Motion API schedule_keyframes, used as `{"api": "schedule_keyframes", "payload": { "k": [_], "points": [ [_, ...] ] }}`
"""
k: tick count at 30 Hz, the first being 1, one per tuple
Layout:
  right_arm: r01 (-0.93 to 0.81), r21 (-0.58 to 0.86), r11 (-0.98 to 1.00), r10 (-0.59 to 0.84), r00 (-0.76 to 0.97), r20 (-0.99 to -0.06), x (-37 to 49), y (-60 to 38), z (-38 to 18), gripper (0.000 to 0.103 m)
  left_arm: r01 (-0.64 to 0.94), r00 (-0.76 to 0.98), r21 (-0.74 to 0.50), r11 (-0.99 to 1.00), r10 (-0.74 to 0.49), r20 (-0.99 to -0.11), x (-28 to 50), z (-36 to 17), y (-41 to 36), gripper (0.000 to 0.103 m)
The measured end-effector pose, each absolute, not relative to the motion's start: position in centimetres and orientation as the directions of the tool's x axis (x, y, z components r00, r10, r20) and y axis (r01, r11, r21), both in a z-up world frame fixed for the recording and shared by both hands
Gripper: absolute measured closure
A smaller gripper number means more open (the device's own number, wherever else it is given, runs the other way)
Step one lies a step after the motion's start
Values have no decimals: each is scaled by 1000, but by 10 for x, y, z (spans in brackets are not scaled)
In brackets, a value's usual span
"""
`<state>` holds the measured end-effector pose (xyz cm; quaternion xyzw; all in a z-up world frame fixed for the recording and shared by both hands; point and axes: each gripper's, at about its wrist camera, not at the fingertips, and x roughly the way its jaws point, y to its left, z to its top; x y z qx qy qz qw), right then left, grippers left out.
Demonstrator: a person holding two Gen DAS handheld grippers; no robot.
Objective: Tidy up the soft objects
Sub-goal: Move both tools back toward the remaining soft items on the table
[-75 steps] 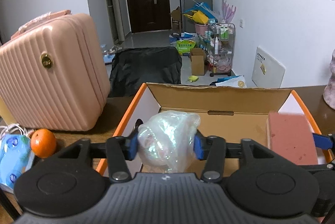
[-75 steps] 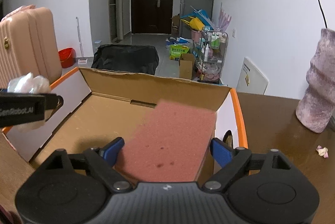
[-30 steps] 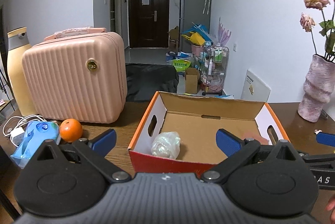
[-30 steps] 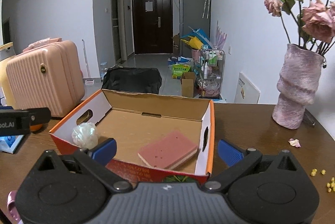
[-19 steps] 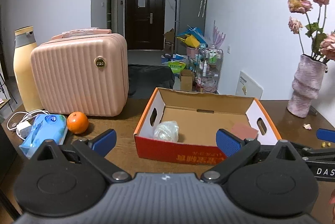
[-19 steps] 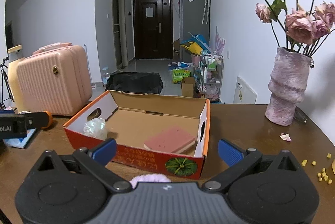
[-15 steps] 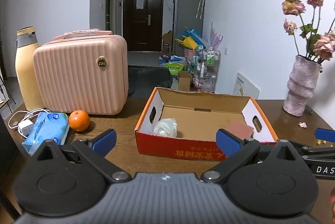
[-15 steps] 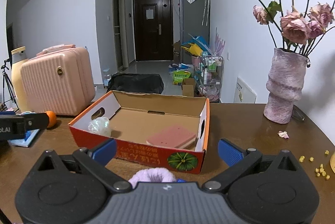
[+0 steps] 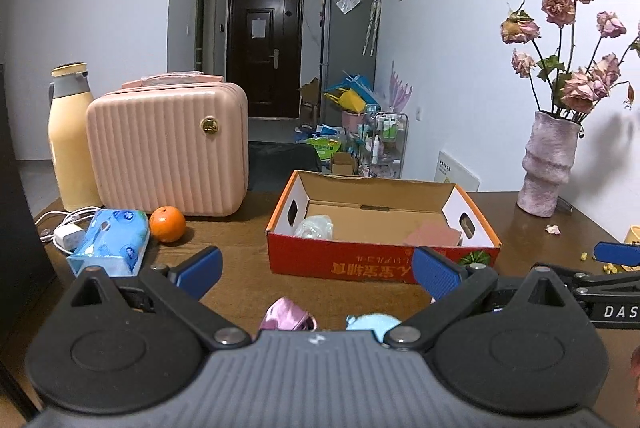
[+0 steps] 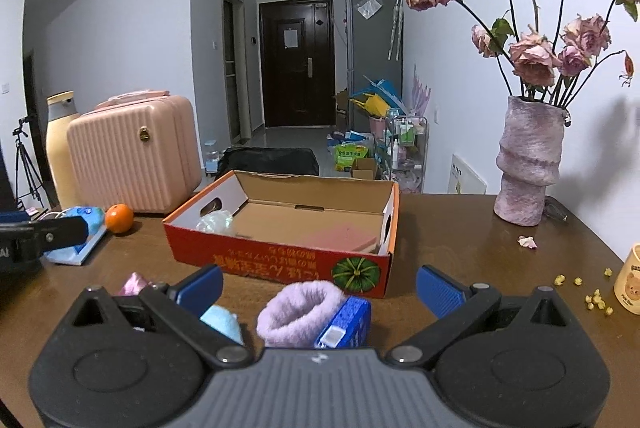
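An orange cardboard box (image 9: 380, 262) (image 10: 280, 260) stands open on the brown table. Inside it lie a crumpled clear plastic bag (image 9: 314, 227) (image 10: 215, 220) at the left end and a pink sponge (image 9: 434, 235) (image 10: 344, 237) at the right end. My left gripper (image 9: 316, 270) is open and empty, pulled back in front of the box. My right gripper (image 10: 318, 286) is open too, just above a fluffy lilac sock (image 10: 300, 312), a blue sponge (image 10: 348, 320), a light blue soft ball (image 10: 222, 322) (image 9: 372, 321) and a shiny pink pouch (image 9: 286, 315) (image 10: 134, 284) on the near table.
A pink hard case (image 9: 168, 148), a yellow bottle (image 9: 70, 136), a tissue pack (image 9: 110, 242), an orange (image 9: 167, 223) and a charger cable (image 9: 60, 228) stand at the left. At the right are a vase of dried roses (image 10: 528, 164), a mug (image 10: 628, 280) and scattered crumbs (image 10: 592, 296).
Both grippers let go of the plastic bag and the pink sponge inside the box, opened, and drew back toward the near table edge; soft items on the near table have come into view.
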<state>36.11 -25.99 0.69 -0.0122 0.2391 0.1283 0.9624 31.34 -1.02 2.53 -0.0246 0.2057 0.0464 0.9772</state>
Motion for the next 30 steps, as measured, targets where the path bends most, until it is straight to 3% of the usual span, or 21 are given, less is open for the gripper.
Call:
{"api": "schedule_keyframes", "payload": {
  "k": [16, 30],
  "points": [
    [-253, 44, 966, 248, 875, -415, 285, -261, 3, 0, -104, 913, -15, 994, 90, -397, 248, 11, -5, 0],
    [-261, 38, 964, 252, 869, -426, 229, -256, -18, 0, -94, 902, -17, 995, 78, -425, 204, -12, 4, 0]
  ]
}}
